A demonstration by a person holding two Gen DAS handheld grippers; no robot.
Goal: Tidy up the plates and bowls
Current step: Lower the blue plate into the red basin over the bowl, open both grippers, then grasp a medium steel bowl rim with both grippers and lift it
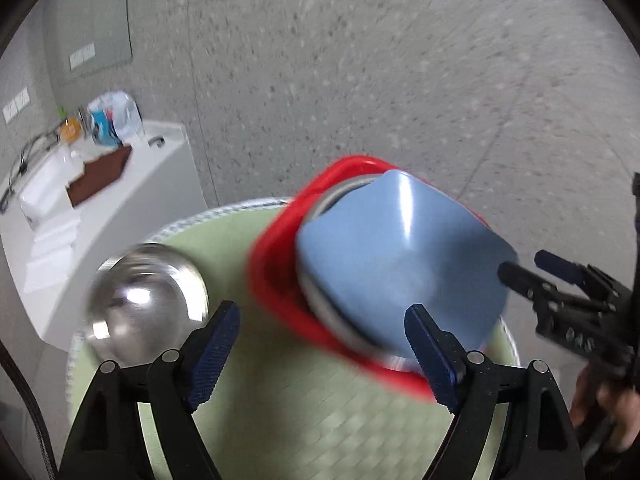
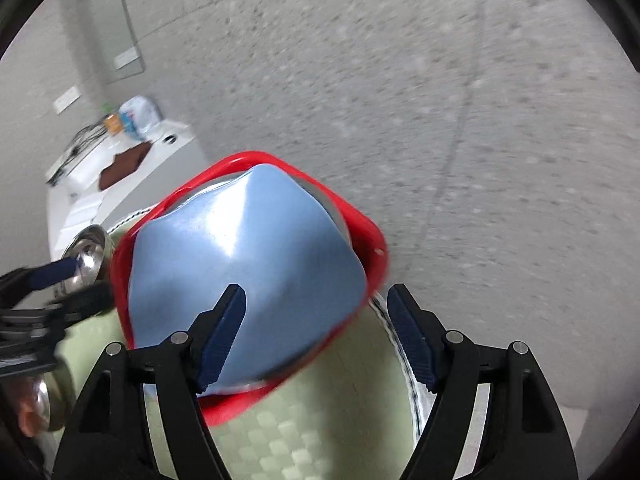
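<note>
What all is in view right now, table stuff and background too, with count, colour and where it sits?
blue bowl: one, light blue, upside down on top of the stack
metal plate: one, silver, only its rim shows beneath the blue bowl
red plate: one, red, squarish, bottom of the stack
steel bowl: one, shiny silver, left of the stack
placemat: one, pale green, woven, under the dishes
white counter: one, far left, with clutter too blurred to name
floor: grey, speckled
left claw: open, black with blue pads, near the stack
right claw: open, over the stack's near edge
</note>
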